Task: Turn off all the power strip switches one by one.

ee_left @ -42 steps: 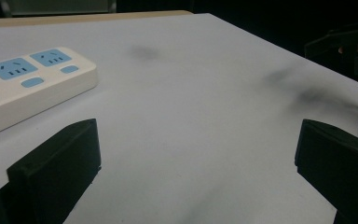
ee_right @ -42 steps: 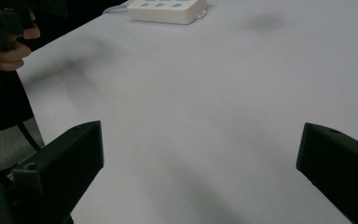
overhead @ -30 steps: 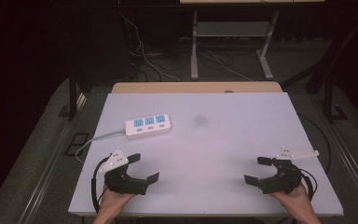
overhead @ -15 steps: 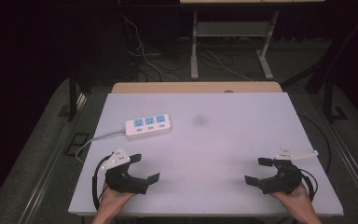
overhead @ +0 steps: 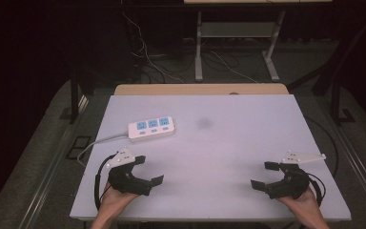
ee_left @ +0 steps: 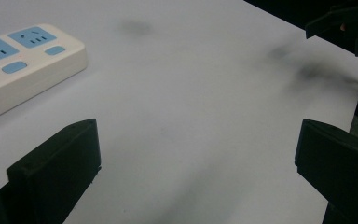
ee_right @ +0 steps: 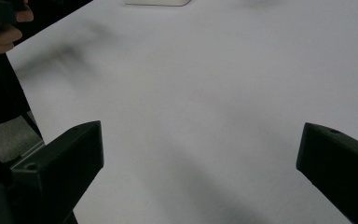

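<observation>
We find the power strip (overhead: 151, 128) lying flat on the white table (overhead: 228, 143), in its left half and toward the far side, well apart from both grippers. Its long axis runs roughly left to right across the table, tilted slightly — the right end sits a little farther from the person than the left. Its three blue socket faces point upward, and its pale cable (overhead: 97, 143) leaves the left end and curves toward the table's left edge. The left gripper (overhead: 148, 168) rests near the front left of the table with its jaws spread wide and nothing between them; in the left gripper view the power strip (ee_left: 23, 65) appears ahead and to the left of the jaws. The right gripper (overhead: 264, 175) rests near the front right, jaws likewise parted and holding nothing. A faint dark smudge (overhead: 204, 123) marks the table — just right of the strip. Each gripper is held by a hand at the table's near edge.
</observation>
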Tool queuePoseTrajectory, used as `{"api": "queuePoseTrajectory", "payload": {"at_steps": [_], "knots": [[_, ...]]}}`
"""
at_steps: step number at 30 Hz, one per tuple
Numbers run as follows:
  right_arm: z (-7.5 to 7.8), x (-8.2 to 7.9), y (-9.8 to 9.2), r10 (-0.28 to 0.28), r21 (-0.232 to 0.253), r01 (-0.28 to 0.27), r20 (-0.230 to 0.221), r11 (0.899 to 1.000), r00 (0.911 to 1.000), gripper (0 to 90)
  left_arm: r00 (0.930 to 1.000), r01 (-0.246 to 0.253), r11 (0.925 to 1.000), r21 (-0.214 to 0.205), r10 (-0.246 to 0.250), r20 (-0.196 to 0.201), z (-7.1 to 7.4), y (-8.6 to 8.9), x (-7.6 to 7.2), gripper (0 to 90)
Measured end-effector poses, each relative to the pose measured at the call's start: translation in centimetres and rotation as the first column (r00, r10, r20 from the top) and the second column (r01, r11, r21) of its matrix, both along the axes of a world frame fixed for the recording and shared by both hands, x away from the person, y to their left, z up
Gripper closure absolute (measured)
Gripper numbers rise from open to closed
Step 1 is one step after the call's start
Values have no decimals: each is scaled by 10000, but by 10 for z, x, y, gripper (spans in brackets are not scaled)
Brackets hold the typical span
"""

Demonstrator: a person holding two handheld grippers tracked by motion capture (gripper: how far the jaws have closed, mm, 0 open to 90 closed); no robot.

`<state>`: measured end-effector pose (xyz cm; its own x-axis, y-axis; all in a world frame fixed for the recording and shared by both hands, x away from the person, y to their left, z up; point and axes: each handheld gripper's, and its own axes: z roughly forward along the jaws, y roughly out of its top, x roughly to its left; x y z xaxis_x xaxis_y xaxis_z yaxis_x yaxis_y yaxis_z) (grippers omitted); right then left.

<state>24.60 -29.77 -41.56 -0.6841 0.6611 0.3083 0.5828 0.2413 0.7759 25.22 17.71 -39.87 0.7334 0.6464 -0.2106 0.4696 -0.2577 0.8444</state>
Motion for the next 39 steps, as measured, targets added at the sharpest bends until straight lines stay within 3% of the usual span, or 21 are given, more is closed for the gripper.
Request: {"api": "queuePoseTrajectory", "payload": {"at_steps": [7,11,28,39], "knots": [[0,-1,0,-3,-13,3,7,10000,10000,4,10000,81,10000,52,-81,-20,7,0,6,0],[-1,-1,1,11,-43,-11,-18,10000,10000,5,9997,225,9991,361,-225,-1,12,-1,11,0],[1,-2,-3,-110,-18,110,63,9999,9999,5,9995,222,9973,701,-205,-244,31,5,36,0],[1,-4,1,108,-82,-107,94,9999,9999,4,9994,96,9947,1023,-63,-333,38,9,49,0]]}}
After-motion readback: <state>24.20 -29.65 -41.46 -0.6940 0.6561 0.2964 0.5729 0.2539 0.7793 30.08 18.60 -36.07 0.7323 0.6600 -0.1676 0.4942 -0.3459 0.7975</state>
